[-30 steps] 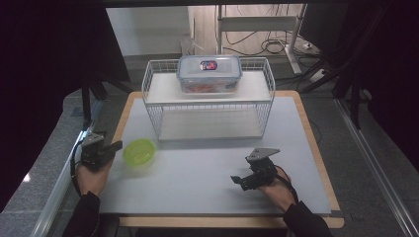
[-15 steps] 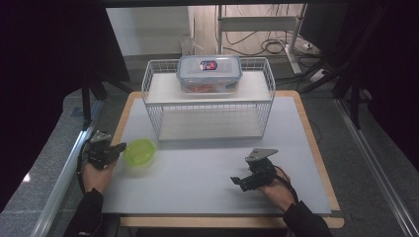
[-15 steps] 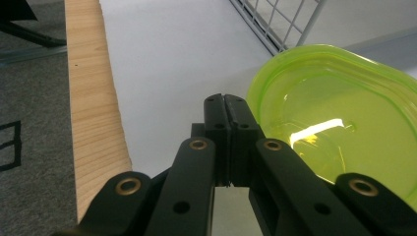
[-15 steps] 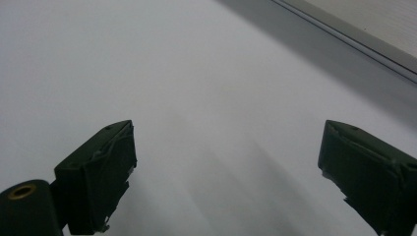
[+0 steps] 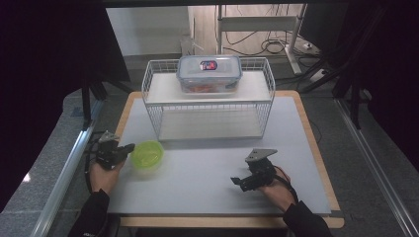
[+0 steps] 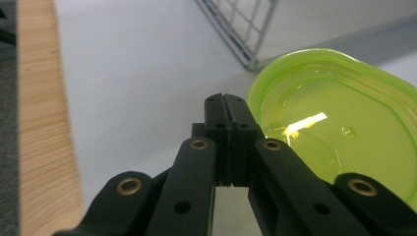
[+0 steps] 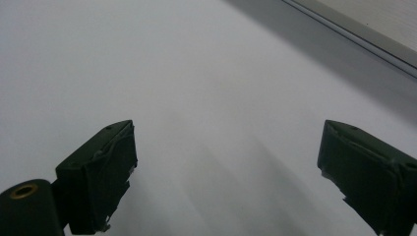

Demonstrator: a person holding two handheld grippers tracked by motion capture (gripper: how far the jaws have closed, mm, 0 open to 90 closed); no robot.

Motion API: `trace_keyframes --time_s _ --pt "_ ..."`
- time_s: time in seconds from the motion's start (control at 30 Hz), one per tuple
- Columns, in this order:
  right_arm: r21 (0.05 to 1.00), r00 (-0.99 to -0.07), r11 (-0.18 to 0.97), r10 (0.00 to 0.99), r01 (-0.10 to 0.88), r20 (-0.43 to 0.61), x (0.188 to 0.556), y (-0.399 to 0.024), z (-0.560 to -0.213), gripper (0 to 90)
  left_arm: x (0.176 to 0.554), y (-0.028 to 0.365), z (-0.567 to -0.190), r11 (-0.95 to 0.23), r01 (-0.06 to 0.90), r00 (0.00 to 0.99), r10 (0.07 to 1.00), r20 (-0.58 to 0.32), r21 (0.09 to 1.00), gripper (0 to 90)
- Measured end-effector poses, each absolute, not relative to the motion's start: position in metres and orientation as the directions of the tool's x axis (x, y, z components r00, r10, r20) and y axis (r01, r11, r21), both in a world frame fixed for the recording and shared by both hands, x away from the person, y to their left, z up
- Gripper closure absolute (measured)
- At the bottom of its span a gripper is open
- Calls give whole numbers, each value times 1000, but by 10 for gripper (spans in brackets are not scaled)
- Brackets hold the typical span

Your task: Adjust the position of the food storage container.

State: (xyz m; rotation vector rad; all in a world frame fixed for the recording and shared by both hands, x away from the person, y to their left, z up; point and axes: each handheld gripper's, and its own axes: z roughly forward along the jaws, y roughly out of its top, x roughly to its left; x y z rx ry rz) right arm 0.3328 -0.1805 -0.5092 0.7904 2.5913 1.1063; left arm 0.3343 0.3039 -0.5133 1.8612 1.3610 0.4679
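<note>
Left tool point(image 5: 129, 147) moved nearer green bowl point(image 5: 147, 155), jaws closed empty; bowl upright, mouth up

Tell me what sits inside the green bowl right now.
Nothing that can be seen: the green bowl looks empty, with only a glare streak on its floor. The left gripper covers its near edge, so that part stays unseen.

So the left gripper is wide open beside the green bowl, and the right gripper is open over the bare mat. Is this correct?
Not quite. The left gripper is shut, not wide open: the left gripper view shows its two jaws pressed together with nothing between them, just beside the green bowl. The rest holds: the right gripper is open over the bare mat.
</note>
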Motion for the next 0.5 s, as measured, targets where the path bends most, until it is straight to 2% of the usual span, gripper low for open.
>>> trace_keyframes --time_s 0.5 --pt "714 -831 578 557 396 10 333 -181 -510 82 335 247 -509 -224 617 488 861 -143 755 896"
